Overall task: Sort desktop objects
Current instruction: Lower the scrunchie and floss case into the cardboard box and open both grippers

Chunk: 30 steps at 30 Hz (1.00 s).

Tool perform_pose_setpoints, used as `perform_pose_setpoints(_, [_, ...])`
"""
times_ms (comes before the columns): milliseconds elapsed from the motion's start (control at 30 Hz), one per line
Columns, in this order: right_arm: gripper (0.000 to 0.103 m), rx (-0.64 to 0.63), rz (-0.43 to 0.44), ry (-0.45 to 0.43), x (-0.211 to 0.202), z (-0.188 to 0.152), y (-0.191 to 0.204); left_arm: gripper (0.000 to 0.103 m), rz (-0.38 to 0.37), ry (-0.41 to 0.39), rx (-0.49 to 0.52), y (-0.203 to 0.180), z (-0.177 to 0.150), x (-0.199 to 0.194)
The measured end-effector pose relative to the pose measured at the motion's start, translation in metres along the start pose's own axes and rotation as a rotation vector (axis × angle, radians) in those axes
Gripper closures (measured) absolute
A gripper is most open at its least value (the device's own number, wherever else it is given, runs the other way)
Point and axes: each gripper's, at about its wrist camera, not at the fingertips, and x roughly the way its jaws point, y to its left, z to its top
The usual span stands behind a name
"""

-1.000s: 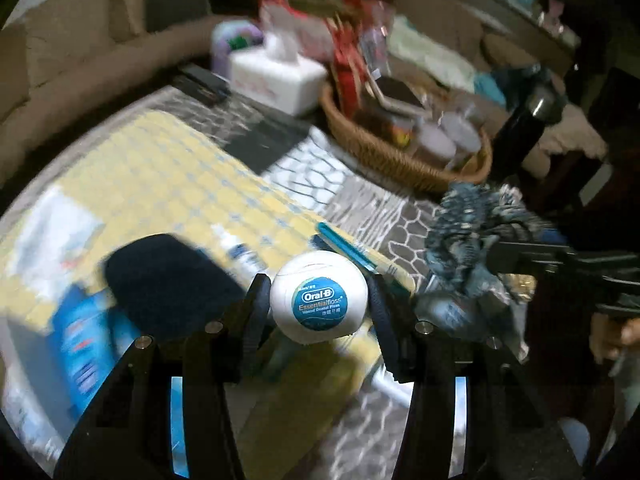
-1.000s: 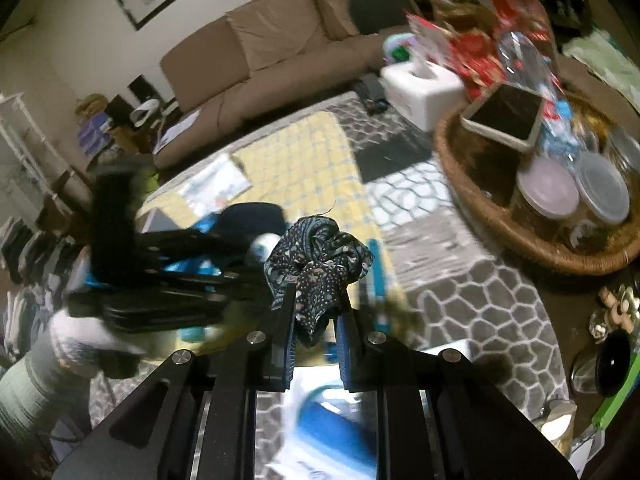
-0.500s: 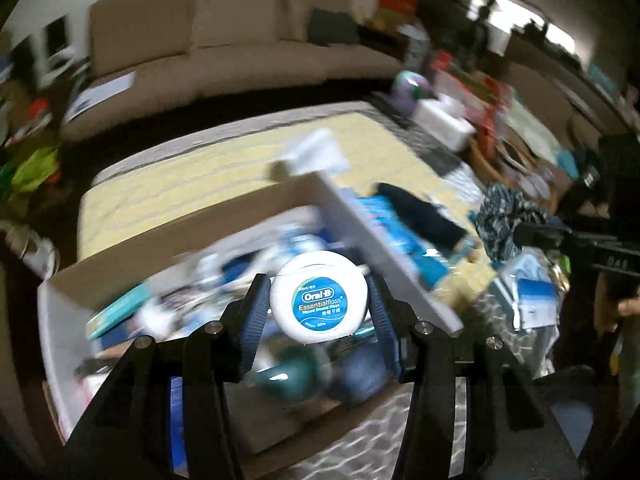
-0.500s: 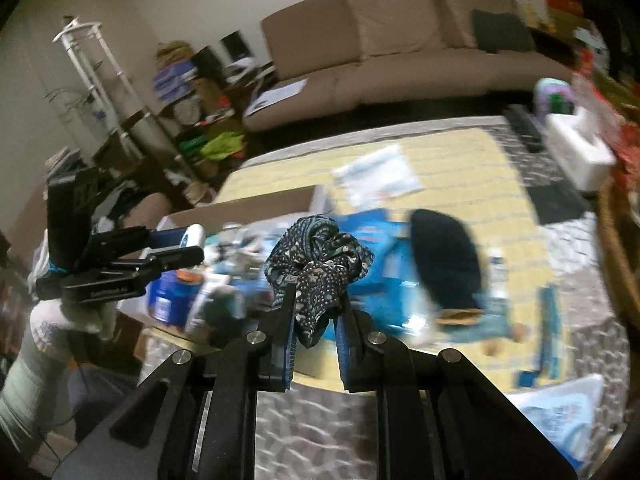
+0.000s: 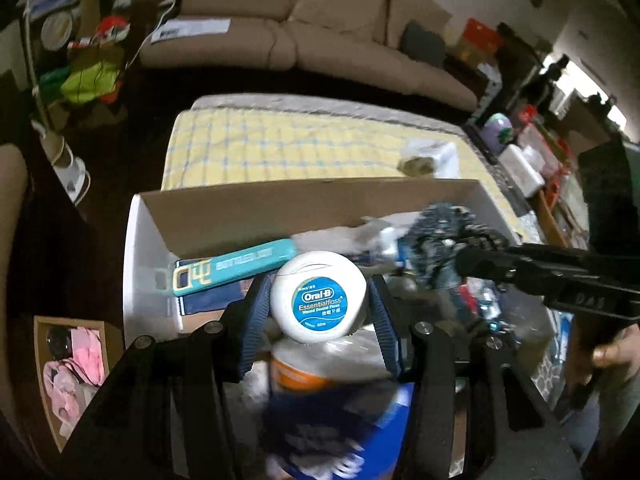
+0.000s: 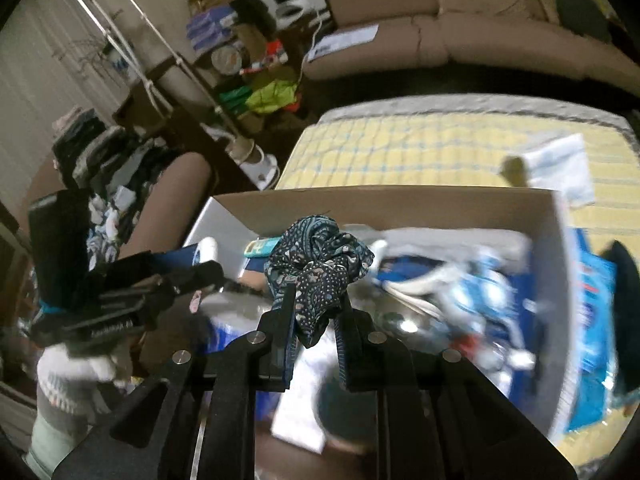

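My left gripper [image 5: 318, 300] is shut on a round white Oral-B floss case [image 5: 318, 296] and holds it above an open cardboard box [image 5: 248, 204] full of items. My right gripper [image 6: 314, 304] is shut on a dark blue patterned scrunchie [image 6: 318, 258] and holds it over the same box [image 6: 400, 200]. The right gripper with the scrunchie [image 5: 440, 244] shows at the right of the left wrist view. The left gripper [image 6: 200, 270] shows at the left of the right wrist view.
The box holds a teal toothpaste carton [image 5: 236, 266], a blue-labelled tub [image 5: 328, 420] and blurred blue and white packs [image 6: 472, 292]. A yellow checked cloth [image 5: 288, 148] covers the table behind it. A small box with pink items [image 5: 76, 364] sits at left. A sofa [image 5: 288, 28] stands behind.
Both grippers have swung left from the table's cluttered middle to above the cardboard box, each still holding its object.
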Motion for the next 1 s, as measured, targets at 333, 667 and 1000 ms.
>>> perform_pose_setpoints(333, [0.073, 0.058, -0.025, 0.125, 0.078, 0.015, -0.009, 0.056, 0.015, 0.052, -0.001, 0.013, 0.011, 0.033])
perform_pose_setpoints(667, [0.047, 0.04, -0.067, 0.043, 0.016, 0.006, -0.015, 0.035, 0.004, -0.008, -0.055, 0.009, 0.005, 0.01])
perform_pose_setpoints(1000, [0.03, -0.033, -0.191, -0.092, -0.119, -0.018, -0.041, 0.016, -0.07, -0.103, 0.063, -0.081, -0.002, -0.041])
